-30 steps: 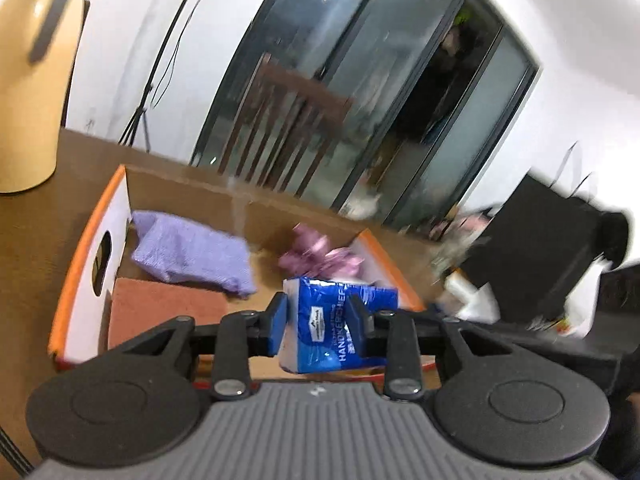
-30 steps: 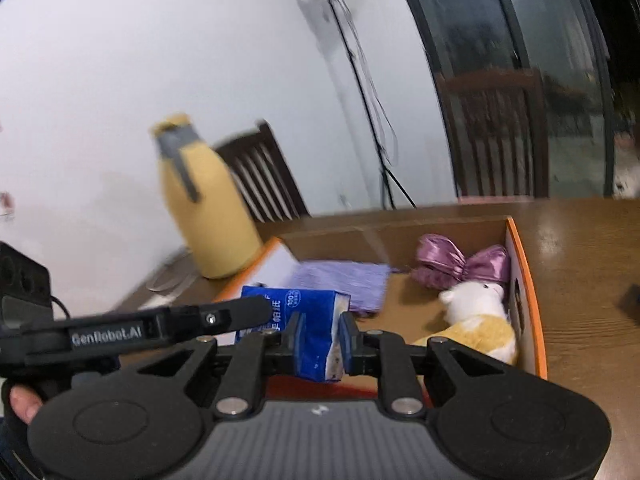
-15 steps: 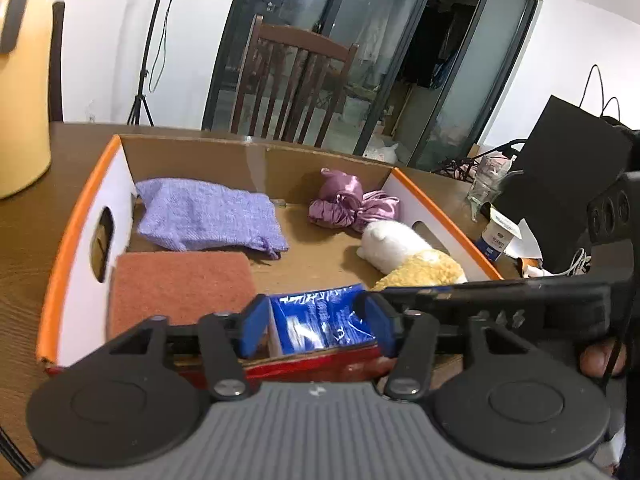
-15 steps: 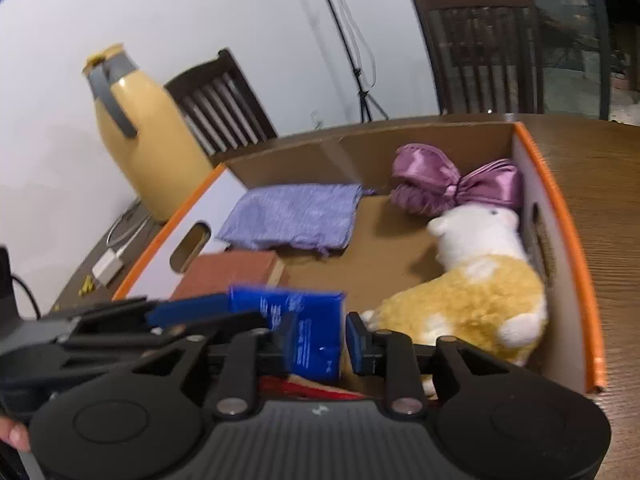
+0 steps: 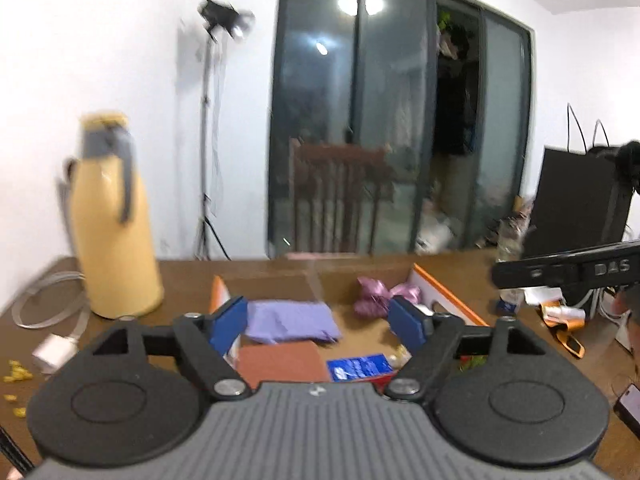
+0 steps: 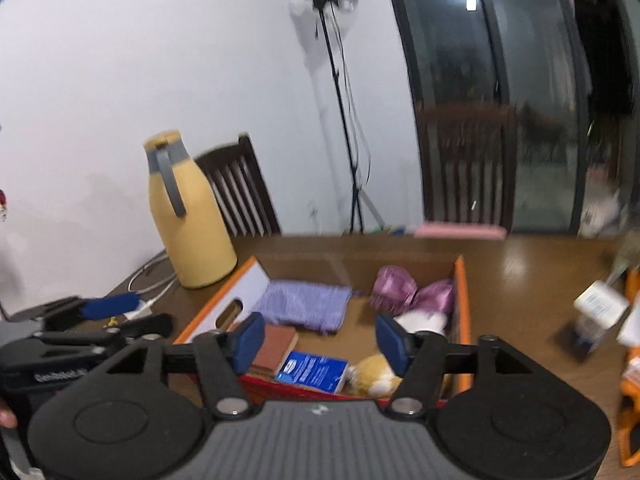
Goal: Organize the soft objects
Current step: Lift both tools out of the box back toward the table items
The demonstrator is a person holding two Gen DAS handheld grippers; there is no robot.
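Box [image 6: 462, 280] now holds tissue pack [image 6: 312, 370]; both grippers released, empty.

An orange-edged cardboard box [image 6: 463, 304] sits on the brown wooden table [image 6: 532, 264]. Inside, a lilac folded cloth [image 6: 306, 305] lies at the back left, a pink satin bow [image 6: 408, 290] back right. A rust-brown sponge pad [image 6: 272, 346] lies front left, a blue tissue packet [image 6: 314, 368] beside it, apparently touching. A tall yellow thermos jug [image 6: 188, 216] stands left of the box.
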